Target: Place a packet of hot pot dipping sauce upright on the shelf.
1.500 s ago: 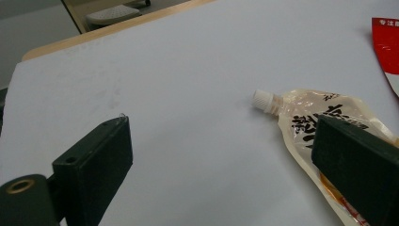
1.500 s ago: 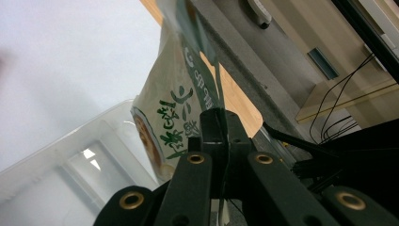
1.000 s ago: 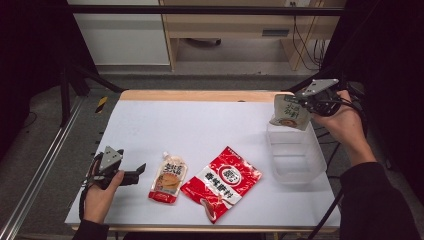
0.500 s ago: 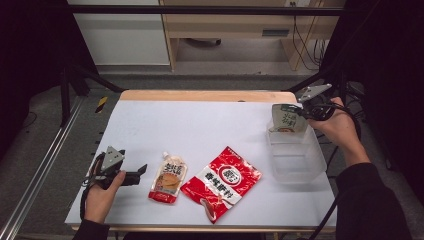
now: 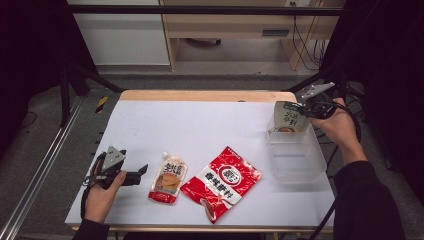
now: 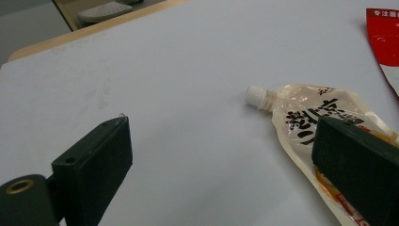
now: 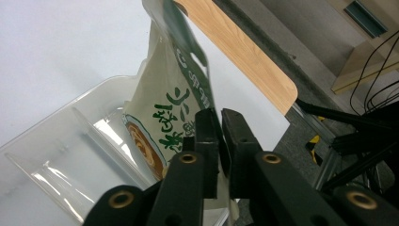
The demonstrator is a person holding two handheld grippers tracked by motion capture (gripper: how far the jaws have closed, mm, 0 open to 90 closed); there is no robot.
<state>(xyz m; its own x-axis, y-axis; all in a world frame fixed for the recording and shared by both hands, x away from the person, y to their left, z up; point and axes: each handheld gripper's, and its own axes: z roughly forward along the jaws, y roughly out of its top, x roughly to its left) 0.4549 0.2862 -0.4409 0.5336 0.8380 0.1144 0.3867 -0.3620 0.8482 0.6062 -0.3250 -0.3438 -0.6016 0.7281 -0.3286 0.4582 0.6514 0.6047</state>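
Observation:
My right gripper (image 5: pixel 302 111) (image 7: pixel 220 115) is shut on the top edge of a white pouch with green print (image 5: pixel 287 119) (image 7: pixel 164 117). Its jaws have just been opening slightly, and the pouch's edge stays between them. The pouch hangs upright with its bottom inside the far end of a clear plastic bin (image 5: pixel 295 160) (image 7: pixel 61 141). My left gripper (image 5: pixel 142 172) (image 6: pixel 226 141) rests open on the table at the front left, with nothing between its jaws. Just right of it lies a spouted sauce pouch (image 5: pixel 169 177) (image 6: pixel 306 108).
A red flat pouch (image 5: pixel 222 181) (image 6: pixel 383 33) lies beside the spouted one at the table's front middle. The white table top (image 5: pixel 200 125) has a wooden far edge. The bin sits close to the table's right edge.
My right hand has come down and toward the bin, lowering the green-print pouch from above the rim into the bin's far end. The left hand has stayed still.

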